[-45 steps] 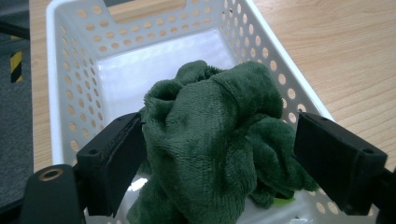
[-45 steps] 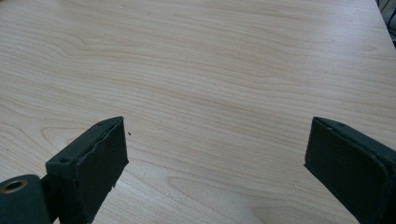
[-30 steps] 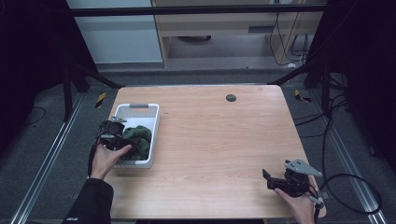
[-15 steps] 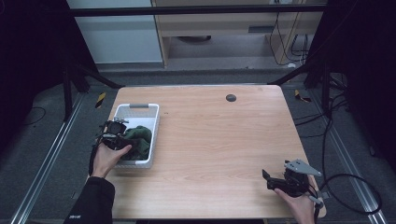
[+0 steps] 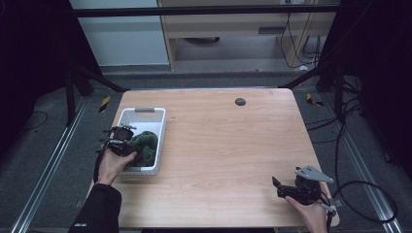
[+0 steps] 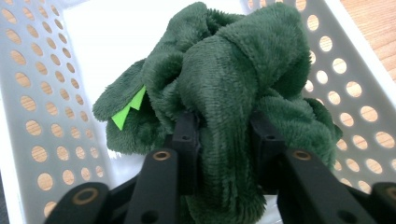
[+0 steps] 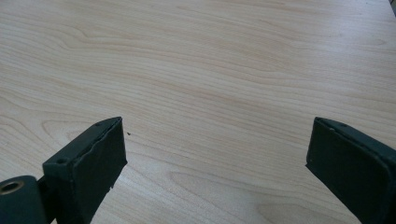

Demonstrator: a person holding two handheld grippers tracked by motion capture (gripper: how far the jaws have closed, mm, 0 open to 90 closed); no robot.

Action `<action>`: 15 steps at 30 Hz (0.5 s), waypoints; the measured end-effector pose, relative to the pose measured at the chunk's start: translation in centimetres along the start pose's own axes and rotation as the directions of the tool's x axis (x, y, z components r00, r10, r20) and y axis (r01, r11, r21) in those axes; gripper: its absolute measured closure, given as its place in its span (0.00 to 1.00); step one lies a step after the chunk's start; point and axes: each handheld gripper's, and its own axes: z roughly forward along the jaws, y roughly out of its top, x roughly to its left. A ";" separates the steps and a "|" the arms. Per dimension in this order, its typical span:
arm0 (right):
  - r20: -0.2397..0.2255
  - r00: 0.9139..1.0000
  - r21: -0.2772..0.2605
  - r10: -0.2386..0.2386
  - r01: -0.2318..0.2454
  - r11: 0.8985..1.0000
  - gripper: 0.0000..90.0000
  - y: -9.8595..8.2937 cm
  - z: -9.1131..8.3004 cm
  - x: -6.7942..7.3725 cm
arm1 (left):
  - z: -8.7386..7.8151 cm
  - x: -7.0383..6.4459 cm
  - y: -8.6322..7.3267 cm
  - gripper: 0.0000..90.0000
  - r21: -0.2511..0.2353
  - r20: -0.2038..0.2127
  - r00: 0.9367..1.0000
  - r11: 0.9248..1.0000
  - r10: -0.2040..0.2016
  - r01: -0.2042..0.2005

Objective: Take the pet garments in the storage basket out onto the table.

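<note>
High view showed a pale wooden surface (image 5: 218, 145) with a white perforated basket (image 5: 145, 114) standing at its left side, toward the near-left corner. Inside the basket lay a dark green plush cloth (image 5: 145, 145), bunched up in the near half. The left gripper (image 5: 127, 141) reached into the basket from its left wall, held by the person's left hand (image 5: 112, 165), the dark sleeve (image 5: 97, 208) coming in from the near edge.

Left gripper view gave the closer look — the two black fingers (image 6: 187, 140) were clenched on a thick fold of the cloth (image 6: 224, 93), the plush bulging up and out above the pinch. A small bright green tag (image 6: 128, 109) stuck out of the cloth at its left. The basket's holed walls (image 6: 42, 93) rose on both sides, with its white floor visible beyond the cloth.

At the near-right corner of the surface, well apart from the basket, the right gripper (image 5: 284, 187) sat low in the person's right hand (image 5: 311, 216), pointing left, its grey plate on top and a cable trailing off toward the floor at the right. Right gripper view showed its fingers (image 7: 88, 163) spread wide, released, with bare wood grain (image 7: 210, 70) between them — nothing held.

A small dark round disc (image 5: 240, 101) sat near the far edge of the surface.
</note>
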 end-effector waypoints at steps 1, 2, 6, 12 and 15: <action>0.000 1.000 0.000 0.000 0.000 1.000 0.05 0.0 0.0 0.0 | 0.0 0.0 0.0 0.79 -0.002 0.004 1.000 1.000 -0.005 0.005; 0.000 1.000 0.001 0.000 0.000 1.000 0.05 0.0 0.0 0.0 | -0.2 0.0 -0.1 0.80 -0.007 0.006 1.000 1.000 -0.010 0.010; 0.000 1.000 0.002 0.000 0.000 1.000 0.05 0.0 0.0 0.0 | -0.6 0.1 -0.1 0.81 -0.020 0.007 1.000 1.000 -0.015 0.015; 0.005 1.000 -0.002 -0.009 0.009 1.000 0.05 0.0 0.0 -0.1 | -2.2 0.2 0.0 0.83 -0.061 0.011 1.000 0.998 -0.017 0.017; 0.002 1.000 0.000 -0.003 0.003 1.000 0.05 0.0 0.0 0.0 | -3.2 0.1 0.2 0.83 -0.090 0.012 1.000 0.996 -0.014 0.015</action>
